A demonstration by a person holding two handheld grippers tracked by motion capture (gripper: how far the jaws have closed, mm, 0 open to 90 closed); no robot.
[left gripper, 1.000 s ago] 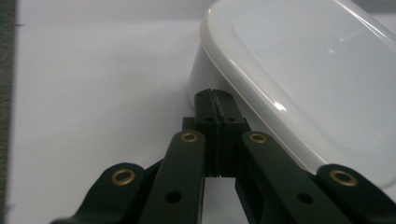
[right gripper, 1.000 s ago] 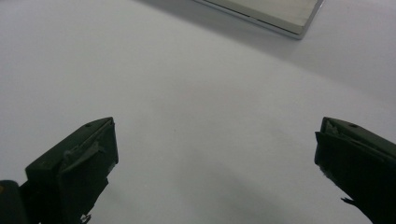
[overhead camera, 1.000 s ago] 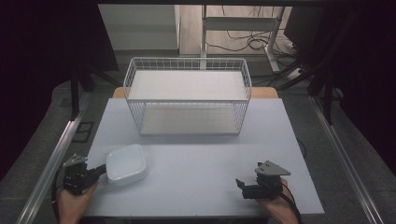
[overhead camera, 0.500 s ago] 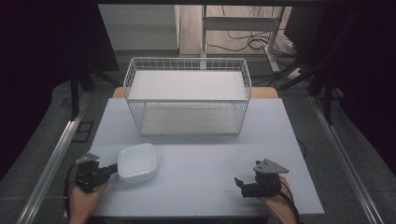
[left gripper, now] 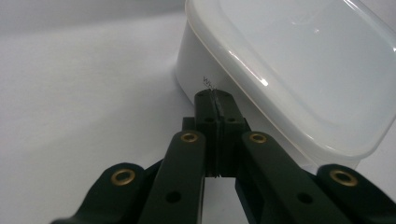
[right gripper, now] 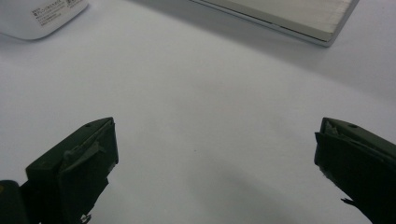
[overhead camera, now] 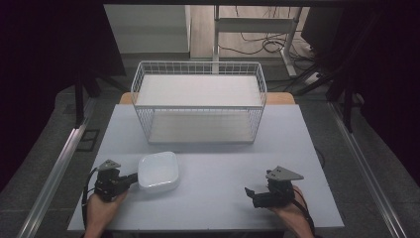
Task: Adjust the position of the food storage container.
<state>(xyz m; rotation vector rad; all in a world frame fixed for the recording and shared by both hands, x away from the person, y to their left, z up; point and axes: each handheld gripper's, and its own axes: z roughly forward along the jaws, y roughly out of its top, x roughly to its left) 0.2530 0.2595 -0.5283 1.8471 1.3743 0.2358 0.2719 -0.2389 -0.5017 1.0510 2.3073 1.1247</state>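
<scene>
Left tongs (left gripper: 215, 100), closed with nothing between, touch the white lidded box (left gripper: 299, 70); right tongs (right gripper: 215, 163) gape wide above the surface (right gripper: 196, 93)

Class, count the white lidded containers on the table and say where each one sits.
1. The white container sits at the table's near left, in front of the wire basket, with the left gripper against its side.

Overhead camera faces forward; gripper cameras skim the table (overhead camera: 218, 168).

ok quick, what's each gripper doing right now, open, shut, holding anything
Left gripper: shut, empty, tips against the side of the white lidded container.
Right gripper: open, empty, over bare table.
</scene>
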